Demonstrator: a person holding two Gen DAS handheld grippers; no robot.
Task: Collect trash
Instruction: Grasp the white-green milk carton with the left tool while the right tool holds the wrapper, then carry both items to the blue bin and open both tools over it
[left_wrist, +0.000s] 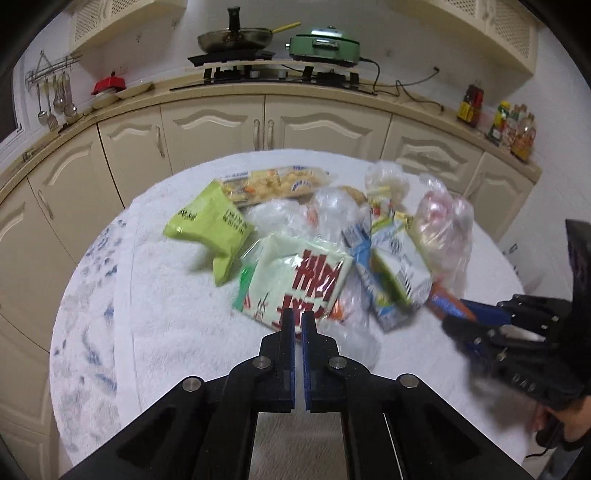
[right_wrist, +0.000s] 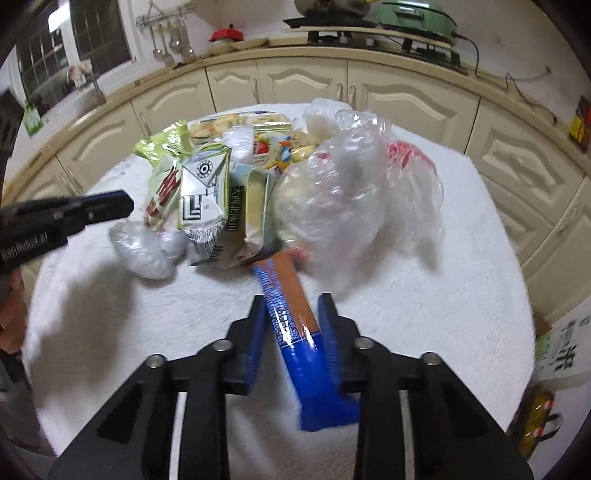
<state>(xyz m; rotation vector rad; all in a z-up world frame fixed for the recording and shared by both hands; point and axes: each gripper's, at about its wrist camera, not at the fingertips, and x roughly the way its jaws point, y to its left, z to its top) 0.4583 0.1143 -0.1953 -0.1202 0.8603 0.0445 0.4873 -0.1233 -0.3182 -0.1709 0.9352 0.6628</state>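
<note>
A long blue-and-brown glossy plastic snack wrapper (right_wrist: 291, 321) is clamped between the pads of the right gripper (right_wrist: 293, 314) at lower centre of the right wrist view, its far end touching the trash pile (right_wrist: 258, 177) on the white towel-covered table (right_wrist: 461, 258). It is judged light, limp and slippery, so a hold mid-length is preferred. The left gripper (left_wrist: 298, 319) is seen fully closed, apparently empty, at the edge of a pale green red-lettered packet (left_wrist: 295, 280).

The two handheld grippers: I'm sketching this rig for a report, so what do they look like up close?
Both are alike. The left gripper and right gripper have matte black angular linkage arms joined by round silver pins, ending in flat black fingers lined with ribbed blue pads. White lettering runs along the left gripper's body in the right wrist view. No sleeve is visible.
</note>
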